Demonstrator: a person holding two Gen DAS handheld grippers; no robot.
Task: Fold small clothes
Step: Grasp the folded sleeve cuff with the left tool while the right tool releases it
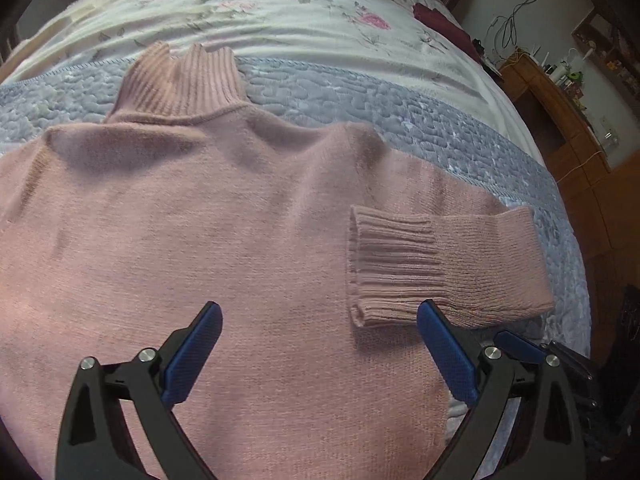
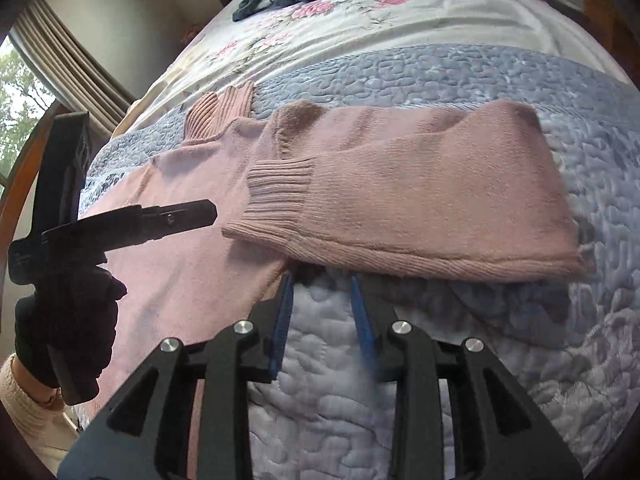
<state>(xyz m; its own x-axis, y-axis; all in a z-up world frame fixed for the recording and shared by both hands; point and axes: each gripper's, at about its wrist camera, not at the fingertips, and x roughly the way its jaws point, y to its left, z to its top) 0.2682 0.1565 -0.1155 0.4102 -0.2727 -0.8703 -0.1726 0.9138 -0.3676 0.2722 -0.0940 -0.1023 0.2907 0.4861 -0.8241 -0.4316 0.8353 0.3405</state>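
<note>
It was a home bedroom: a bed (image 1: 320,16) under a floral cover and grey-blue quilt (image 2: 400,68), a curtained window (image 2: 24,80) to the bed's left, a cluttered wooden dresser (image 1: 556,112) and wooden floor to its right.

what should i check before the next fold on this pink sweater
1. Right sleeve folded across the sweater: ok.
2. Left gripper open, holding nothing: ok.
3. Right gripper has a narrow gap, tips at the sleeve's lower edge; grip on fabric: cannot tell.
4. Collar lying flat on the bed: ok.
5. Other sleeve folded: cannot tell, out of view.
6. Sweater body smooth: ok.
</note>
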